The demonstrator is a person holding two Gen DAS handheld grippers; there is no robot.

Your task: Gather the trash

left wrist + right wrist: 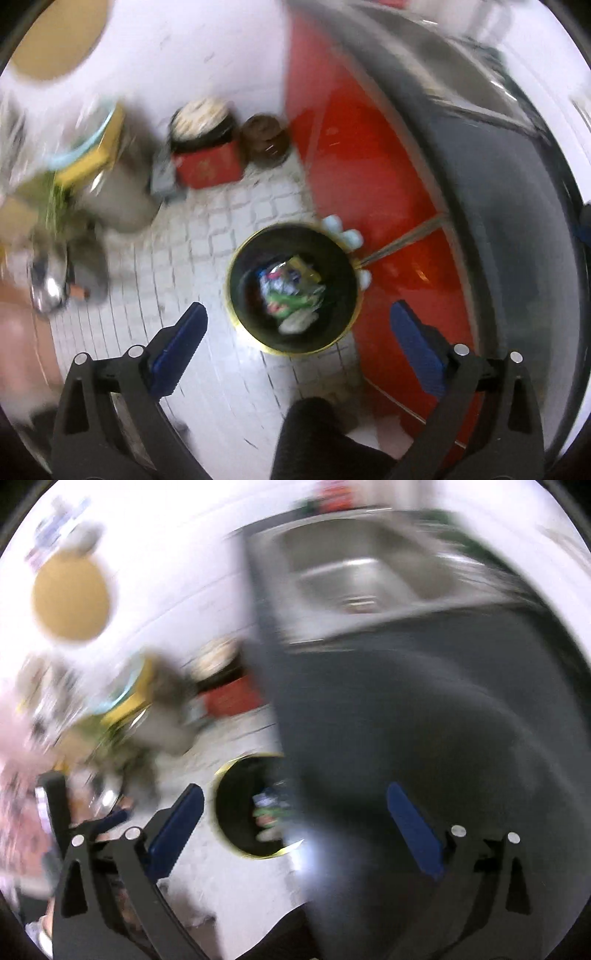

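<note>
A round black trash bin (236, 280) with a yellow rim stands on the tiled floor, and crumpled wrappers (291, 291) lie in its bottom. My left gripper (297, 314) hangs over the bin, its blue fingers (184, 343) spread wide with nothing between them. In the right wrist view the bin (231, 805) shows partly, its right side hidden behind the dark countertop (424, 738), with trash (269, 808) visible inside. My right gripper (295, 794) is open and empty, above the counter's edge and the bin. Both views are blurred.
A red cabinet front (362, 155) runs beside the bin under the dark counter. A steel sink (369, 572) sits in the counter. A red box (208, 166), a brown jar (266, 138) and a cluttered stand (74, 177) stand along the white wall. A dark sleeve (321, 439) shows below.
</note>
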